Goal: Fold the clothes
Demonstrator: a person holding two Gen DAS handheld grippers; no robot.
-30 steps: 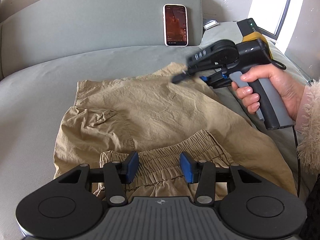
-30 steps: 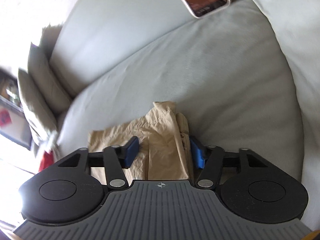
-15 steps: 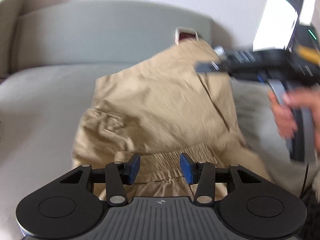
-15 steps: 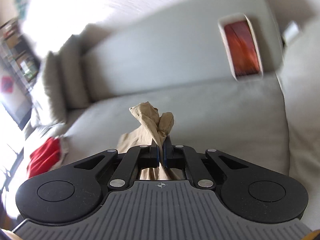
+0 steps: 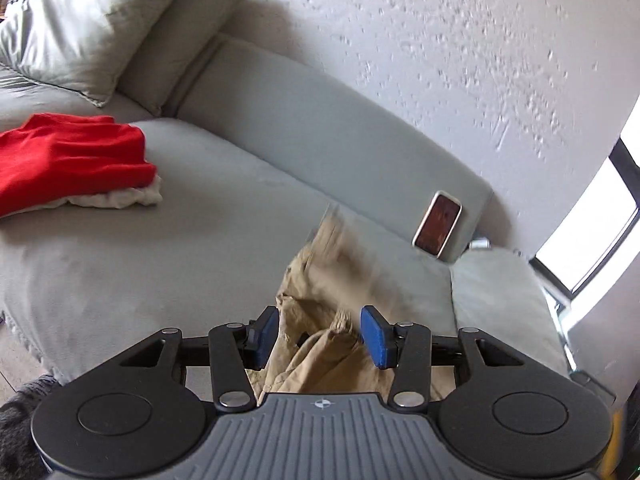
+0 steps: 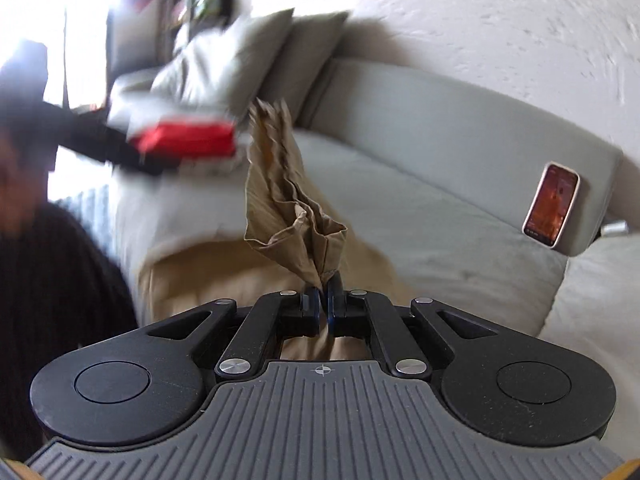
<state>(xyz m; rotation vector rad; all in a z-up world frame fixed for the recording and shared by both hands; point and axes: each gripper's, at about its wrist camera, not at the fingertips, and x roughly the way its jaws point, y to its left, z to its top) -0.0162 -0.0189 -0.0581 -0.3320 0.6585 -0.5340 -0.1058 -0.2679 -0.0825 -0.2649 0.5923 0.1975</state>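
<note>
Right wrist: right gripper [image 6: 324,304] fingers pinching khaki shorts [image 6: 288,216]; left gripper [image 5: 319,335] fingers spread.

Left claw [image 5: 319,334]: black linkage arms, two round black discs at the outer ends, silver screw heads at the pivots. Fingertips [image 5: 376,337] carry blue rectangular pads. Ribbed grey housing below, with a small white crosshair mark at its top centre.

Right claw [image 6: 323,304]: same build, with black linkages, silver screws, paired black discs, ribbed grey housing with crosshair mark; a thin blue edge shows on the pads. Dark ribbed sleeve [image 6: 52,280] at left edge, blurred.
</note>
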